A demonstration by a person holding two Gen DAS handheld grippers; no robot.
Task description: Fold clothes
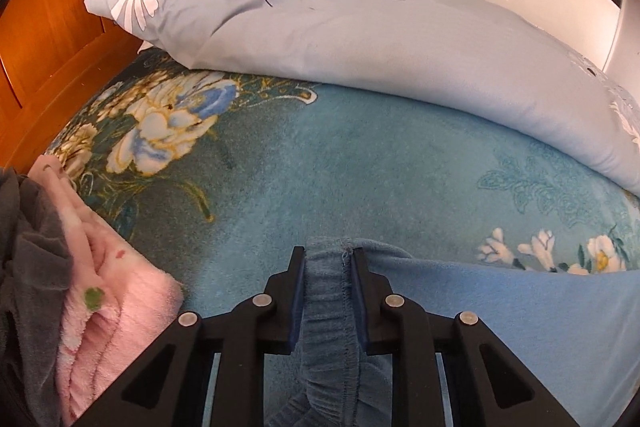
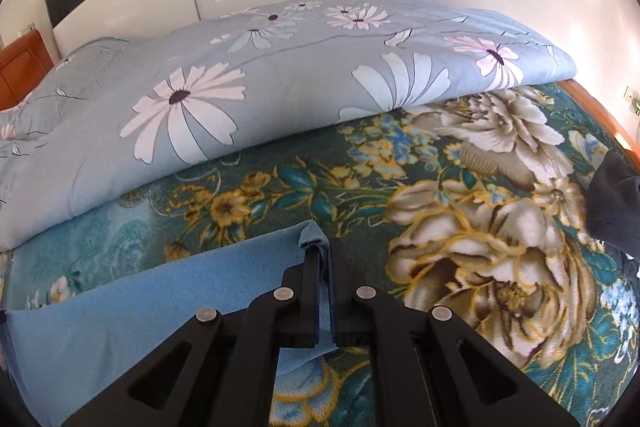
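Observation:
A light blue fleece garment lies stretched over the teal floral blanket on the bed. My left gripper is shut on its gathered elastic waistband, which bunches between the fingers. In the right wrist view the same garment spreads to the left, and my right gripper is shut on its far corner, a thin fold of cloth between the nearly closed fingers. Both grippers hold the garment just above the blanket.
A grey-blue daisy-print quilt lies bunched along the far side. A folded pink fleece and dark grey cloth sit at the left. A dark garment lies at the right. An orange wooden headboard stands at the left.

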